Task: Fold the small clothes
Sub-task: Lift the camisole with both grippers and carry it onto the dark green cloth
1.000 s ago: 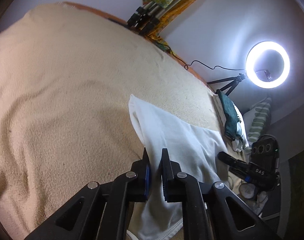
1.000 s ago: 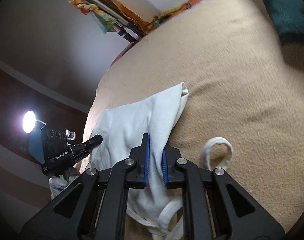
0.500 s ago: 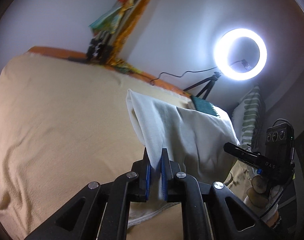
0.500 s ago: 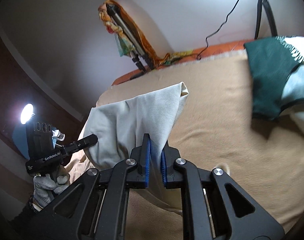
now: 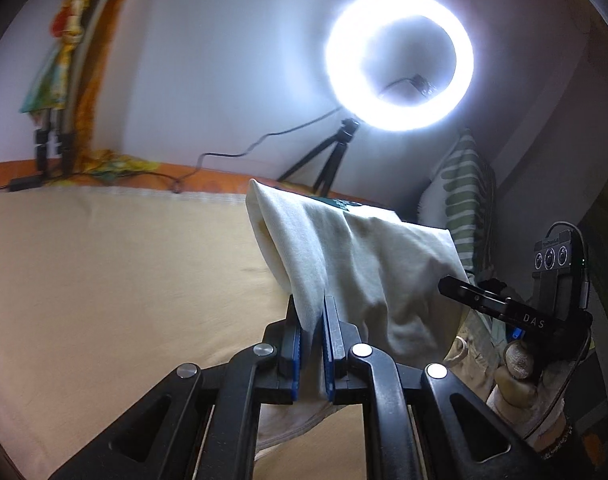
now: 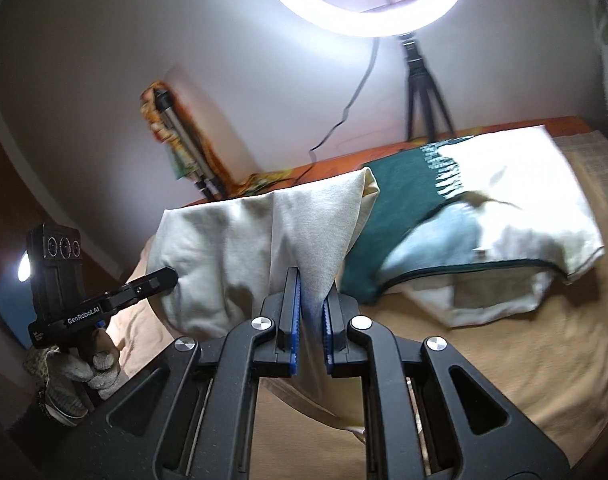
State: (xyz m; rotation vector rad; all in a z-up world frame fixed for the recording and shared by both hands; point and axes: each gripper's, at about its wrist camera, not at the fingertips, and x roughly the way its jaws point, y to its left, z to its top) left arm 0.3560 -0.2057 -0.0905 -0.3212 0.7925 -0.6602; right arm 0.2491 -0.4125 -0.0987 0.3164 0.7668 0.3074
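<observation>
Item: one small cream-white cotton garment [image 5: 368, 264], held off the bed and stretched between two black two-finger grippers with blue pads. Left gripper [image 5: 311, 334]: jaws pinched tight on one edge of the garment, cloth rising out from between the pads and hanging below them. Right gripper [image 6: 311, 312]: jaws likewise clamped on the opposite edge, cloth fanning upward from the pads to a folded corner and trailing beneath toward the bed. Each gripper also shows in the other's view, gripped by a hand in a knit work glove [image 5: 532, 380]; the second gloved hand [image 6: 80, 368] sits low at the left of the right wrist view. Surface: tan fleece blanket [image 5: 104, 300] spread over the bed, lying under the raised garment, with an orange-red sheet edge [image 5: 208, 176] along the wall side. Further stock on the blanket: a loose pile of clothes, dark green and white [image 6: 464, 216], lying just beyond the held garment in the right wrist view, unfolded. Fixtures: lit white ring light [image 5: 400, 60] on a black tripod [image 5: 328, 160] with a trailing black cable [image 6: 344, 116]; a green-and-white striped pillow [image 5: 464, 200] propped against the wall; a bundle of folded stands wrapped in yellow-orange patterned cloth [image 5: 72, 60] leaning against the white wall.
</observation>
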